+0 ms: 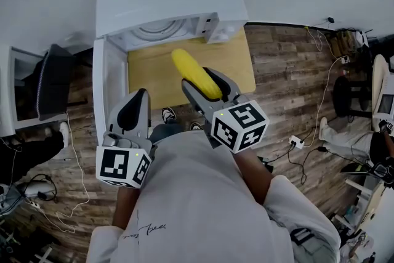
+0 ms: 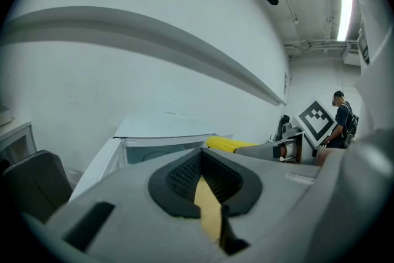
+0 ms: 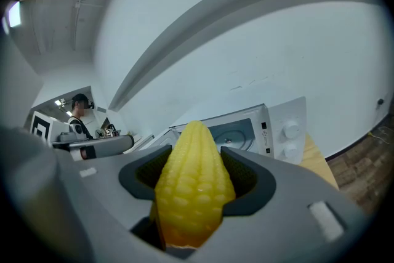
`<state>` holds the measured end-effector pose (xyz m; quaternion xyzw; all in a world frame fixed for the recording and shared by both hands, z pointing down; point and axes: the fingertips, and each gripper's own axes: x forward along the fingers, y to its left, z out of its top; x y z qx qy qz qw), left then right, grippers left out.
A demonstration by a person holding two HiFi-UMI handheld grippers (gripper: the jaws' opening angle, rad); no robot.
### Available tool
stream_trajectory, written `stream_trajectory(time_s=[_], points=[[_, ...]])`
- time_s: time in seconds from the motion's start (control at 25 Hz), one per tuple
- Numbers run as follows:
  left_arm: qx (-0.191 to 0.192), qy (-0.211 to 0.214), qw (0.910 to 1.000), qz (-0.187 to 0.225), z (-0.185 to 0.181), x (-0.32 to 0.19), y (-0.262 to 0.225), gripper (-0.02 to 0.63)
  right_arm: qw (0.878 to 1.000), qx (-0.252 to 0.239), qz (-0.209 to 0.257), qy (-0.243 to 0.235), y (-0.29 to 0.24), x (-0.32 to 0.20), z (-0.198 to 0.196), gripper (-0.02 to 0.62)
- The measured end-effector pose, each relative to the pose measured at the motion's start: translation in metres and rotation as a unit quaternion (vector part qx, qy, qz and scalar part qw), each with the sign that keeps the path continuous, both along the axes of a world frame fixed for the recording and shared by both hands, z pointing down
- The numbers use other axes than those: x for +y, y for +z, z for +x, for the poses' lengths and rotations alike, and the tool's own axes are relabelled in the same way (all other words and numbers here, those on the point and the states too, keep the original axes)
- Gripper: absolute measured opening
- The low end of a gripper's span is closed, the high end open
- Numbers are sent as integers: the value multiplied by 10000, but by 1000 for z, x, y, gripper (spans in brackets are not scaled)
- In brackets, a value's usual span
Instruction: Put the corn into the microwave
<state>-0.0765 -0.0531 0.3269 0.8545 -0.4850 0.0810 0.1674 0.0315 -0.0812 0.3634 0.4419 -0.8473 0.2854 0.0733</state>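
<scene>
A yellow corn cob (image 1: 192, 73) is clamped in my right gripper (image 1: 206, 88), held above the wooden table (image 1: 237, 58) in front of the white microwave (image 1: 169, 0). In the right gripper view the corn (image 3: 192, 185) fills the jaws and points toward the microwave (image 3: 246, 129), whose door (image 1: 108, 95) hangs open to the left. My left gripper (image 1: 132, 114) hovers beside the open door, shut with nothing in it. The left gripper view shows its closed pads (image 2: 209, 178) and the corn (image 2: 229, 144) off to the right.
The microwave's control panel with two knobs (image 3: 289, 131) is on its right side. A dark chair (image 1: 52, 80) stands left of the table. Cables and a power strip (image 1: 297, 141) lie on the wooden floor to the right. A person (image 2: 341, 120) stands in the distance.
</scene>
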Motion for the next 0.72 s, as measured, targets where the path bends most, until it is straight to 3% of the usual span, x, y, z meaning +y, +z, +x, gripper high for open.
stream_trajectory(time_s=[0.72], points=[[398, 313, 9985, -183, -42, -14, 14, -9, 9992, 266, -13, 312, 32, -24, -45, 264]])
